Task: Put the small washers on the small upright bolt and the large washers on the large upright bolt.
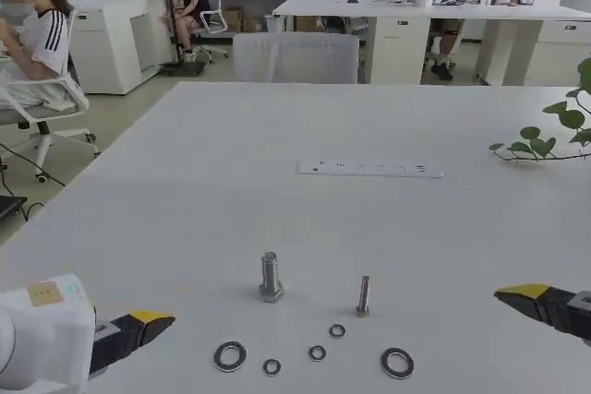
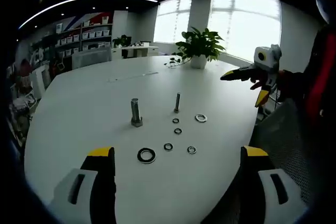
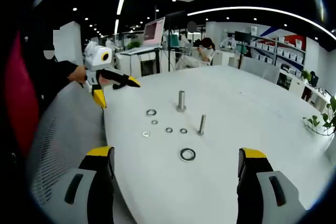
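My left claw [image 2: 177, 153] was released, its jaws spread wide and holding nothing, off the worktop's [image 1: 388, 228] near edge toward the left corner. My right claw [image 3: 176, 153] was just as slack and empty, at the same edge further right. Both bolts stood upright near the middle of that near edge, with the large bolt [image 1: 270, 277] left of the small bolt [image 1: 364, 295]. The washers lay flat between the bolts and the edge. One large washer [image 1: 230, 355] was at the left end and another [image 1: 397, 363] at the right, with the small washers [image 1: 318, 353] scattered between them.
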`<state>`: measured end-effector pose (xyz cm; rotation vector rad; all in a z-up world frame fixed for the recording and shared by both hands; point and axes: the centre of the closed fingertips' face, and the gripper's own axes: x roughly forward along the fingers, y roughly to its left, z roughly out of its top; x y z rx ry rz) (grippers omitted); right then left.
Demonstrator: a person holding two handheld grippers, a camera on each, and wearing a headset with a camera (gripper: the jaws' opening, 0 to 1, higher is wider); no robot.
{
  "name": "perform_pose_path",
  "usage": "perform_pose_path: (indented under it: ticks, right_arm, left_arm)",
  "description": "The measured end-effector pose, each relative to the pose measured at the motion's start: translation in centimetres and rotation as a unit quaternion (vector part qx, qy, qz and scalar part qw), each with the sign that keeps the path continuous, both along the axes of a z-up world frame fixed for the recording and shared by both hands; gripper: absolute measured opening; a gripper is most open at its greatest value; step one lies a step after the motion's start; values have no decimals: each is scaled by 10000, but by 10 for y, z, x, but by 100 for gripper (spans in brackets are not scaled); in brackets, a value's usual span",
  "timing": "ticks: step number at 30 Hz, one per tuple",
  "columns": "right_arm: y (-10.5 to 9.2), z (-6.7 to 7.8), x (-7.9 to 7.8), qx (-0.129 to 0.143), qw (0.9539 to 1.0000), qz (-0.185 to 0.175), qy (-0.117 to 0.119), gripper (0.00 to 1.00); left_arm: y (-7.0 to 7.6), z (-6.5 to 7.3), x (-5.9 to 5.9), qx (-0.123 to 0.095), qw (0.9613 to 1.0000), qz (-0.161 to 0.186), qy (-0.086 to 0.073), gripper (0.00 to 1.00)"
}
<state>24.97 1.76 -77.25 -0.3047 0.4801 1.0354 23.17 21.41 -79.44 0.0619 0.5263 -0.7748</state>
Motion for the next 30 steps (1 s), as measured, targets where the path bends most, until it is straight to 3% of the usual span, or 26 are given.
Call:
perform_pose_path:
  ticks: [30]
  right_arm:
    - [-4,-6,0,-148,9998,51,81,95]
  left_arm:
    - [-2,-3,-2,79,9999,-52,61,98]
